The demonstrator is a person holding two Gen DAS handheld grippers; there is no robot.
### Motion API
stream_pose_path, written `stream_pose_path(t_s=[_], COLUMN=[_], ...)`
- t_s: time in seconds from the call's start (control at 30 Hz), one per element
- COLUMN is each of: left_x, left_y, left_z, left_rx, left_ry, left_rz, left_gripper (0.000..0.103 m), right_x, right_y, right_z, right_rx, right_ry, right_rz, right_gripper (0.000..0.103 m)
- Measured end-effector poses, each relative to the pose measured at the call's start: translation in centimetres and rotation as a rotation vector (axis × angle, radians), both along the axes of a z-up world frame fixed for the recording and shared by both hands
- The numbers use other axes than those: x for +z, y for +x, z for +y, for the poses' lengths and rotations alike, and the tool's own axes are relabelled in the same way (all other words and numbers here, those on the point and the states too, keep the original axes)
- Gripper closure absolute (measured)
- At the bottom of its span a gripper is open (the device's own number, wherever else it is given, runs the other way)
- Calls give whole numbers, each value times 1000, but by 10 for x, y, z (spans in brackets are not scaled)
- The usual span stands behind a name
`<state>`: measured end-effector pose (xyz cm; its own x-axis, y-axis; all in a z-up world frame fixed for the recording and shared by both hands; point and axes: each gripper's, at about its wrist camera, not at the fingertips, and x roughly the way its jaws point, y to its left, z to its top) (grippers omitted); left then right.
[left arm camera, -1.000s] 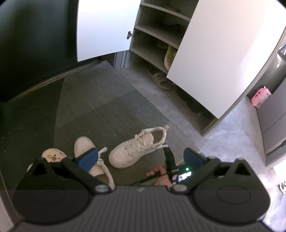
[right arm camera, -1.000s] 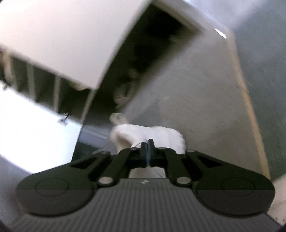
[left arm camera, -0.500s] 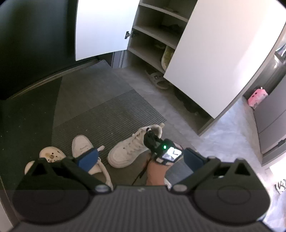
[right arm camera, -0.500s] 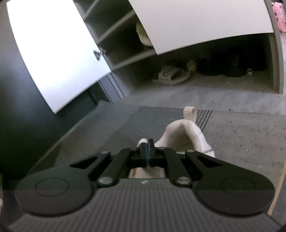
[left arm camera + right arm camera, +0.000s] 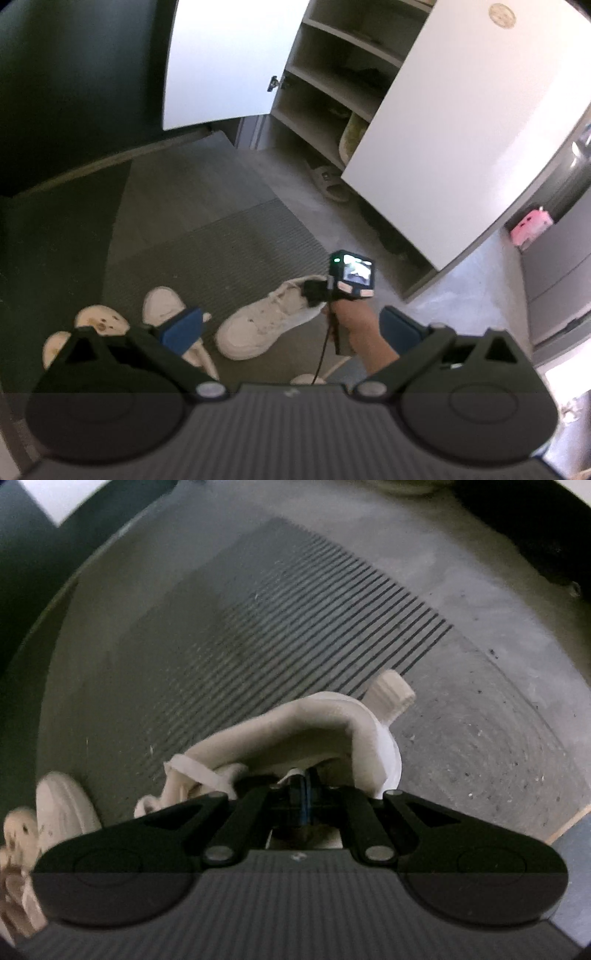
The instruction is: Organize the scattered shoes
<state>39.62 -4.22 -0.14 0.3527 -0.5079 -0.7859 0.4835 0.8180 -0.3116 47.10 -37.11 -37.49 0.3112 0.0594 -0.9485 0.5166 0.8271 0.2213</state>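
- Your right gripper (image 5: 304, 794) had its jaws pressed fully together, and they were clamped on the collar of a white sneaker (image 5: 271, 319), at the heel end by the pull tab.
- In the right wrist view that sneaker's opening gaped just ahead of the fingers, its laces trailing off to the left.
- From the left wrist view, your right hand (image 5: 356, 325) gripped the tool's handle with the sneaker's heel tipped up at the jaws and its toe low over the ribbed doormat (image 5: 221, 258); I could not tell whether the toe touched the mat.
- Your left gripper (image 5: 291, 325) stood wide open, its blue pads (image 5: 183, 326) spread apart with nothing between them, and hung above the floor.
- A second white sneaker (image 5: 162, 304) lay on the mat just left of the held one, partly hidden behind your left gripper's left pad.
- A pair of cream clogs (image 5: 99, 321) sat beside that second sneaker, further left at the mat's edge.
- Beyond the mat, the shoe cabinet (image 5: 325, 77) stood with both white doors (image 5: 443, 129) swung open and its shelves exposed.
- A grey slide sandal (image 5: 328, 181) rested on the floor under the lowest shelf, and dark shoes (image 5: 391, 236) sat in shadow behind the right door.
- A pink object (image 5: 532, 225) lay on the floor well off to the right.
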Motion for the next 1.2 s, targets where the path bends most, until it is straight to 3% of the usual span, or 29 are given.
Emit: stream_pose_path(t_s=[0.23, 0.33, 0.4, 0.47, 0.5, 0.53, 0.57, 0.6, 0.67, 0.8, 0.83, 0.9, 1.0, 1.07, 1.13, 1.2], left_x=[-29, -37, -33, -21, -14, -3, 8, 22, 53, 137, 147, 205, 279, 330, 356, 402], left_y=[36, 51, 52, 53, 54, 54, 55, 54, 55, 64, 66, 75, 89, 101, 111, 126], left_z=[-45, -62, -71, -81, -84, -84, -83, -81, -74, -51, -48, -28, 0, 18, 20, 31], left_rx=[155, 175, 176, 160, 157, 149, 141, 133, 123, 119, 118, 118, 96, 71, 40, -64], left_ry=[58, 75, 82, 104, 119, 127, 134, 141, 158, 196, 196, 192, 189, 190, 195, 181], left_rz=[14, 41, 27, 25, 36, 56, 77, 93, 109, 121, 121, 116, 98, 74, 67, 37], left_gripper=[0, 0, 0, 0, 0, 0, 0, 0, 0, 0, 0, 0, 0, 0, 0, 0], right_x=[-4, -4, 6, 25, 36, 49, 66, 80, 107, 198, 220, 265, 352, 428, 490, 554], right_y=[11, 9, 9, 4, 0, -5, -12, -18, -30, -59, -64, -75, -96, -112, -122, -130], right_z=[-10, -8, -6, -5, -4, -2, -2, -2, -1, 22, 29, 44, 72, 93, 110, 127], right_rx=[-59, -129, -158, -196, -206, -220, -235, -245, -271, -265, -256, -248, -270, -328, -369, -410], right_ry=[37, 46, 41, 18, 9, -5, -3, 28, 90, 96, 79, 60, 69, 64, 56, 33], right_rz=[67, 92, 107, 108, 103, 98, 85, 60, 13, -41, -39, -42, -65, -82, -89, -104], right_gripper=[96, 96, 90, 58, 54, 44, 20, 6, 0, 0, 0, 0, 0, 0, 0, 0])
